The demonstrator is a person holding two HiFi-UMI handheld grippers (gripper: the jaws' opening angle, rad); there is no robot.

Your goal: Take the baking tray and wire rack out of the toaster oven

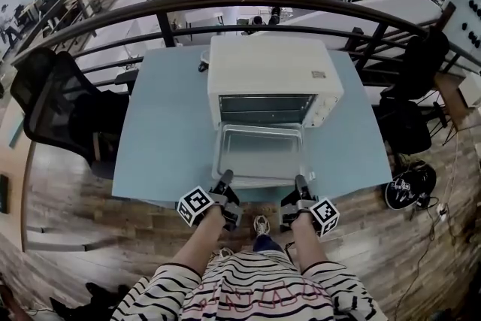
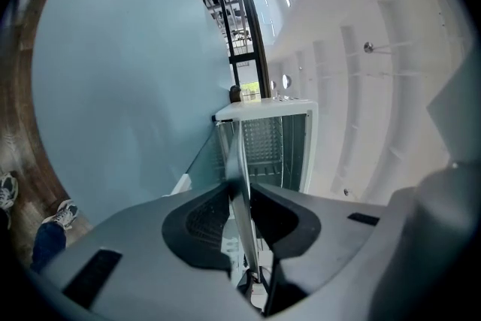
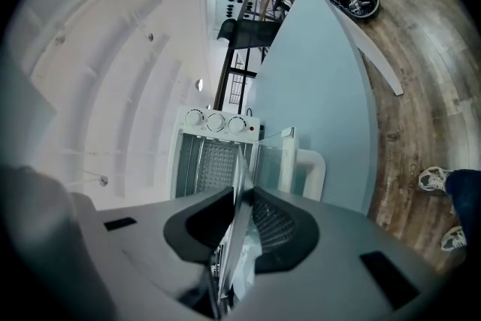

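A shiny, shallow metal tray point(image 1: 259, 152) with a raised rim lies level in front of the white oven point(image 1: 272, 71), above its open door point(image 3: 288, 155), over a pale blue desk point(image 1: 161, 131). The left tongs point(image 1: 225, 180) and right tongs point(image 1: 302, 184) each pinch the tray's near rim, one towards each corner. The gripper views show that thin rim edge-on, clamped between dark pads. Only the right gripper view shows three knobs point(image 3: 216, 121). Only the head view shows the whole tray.
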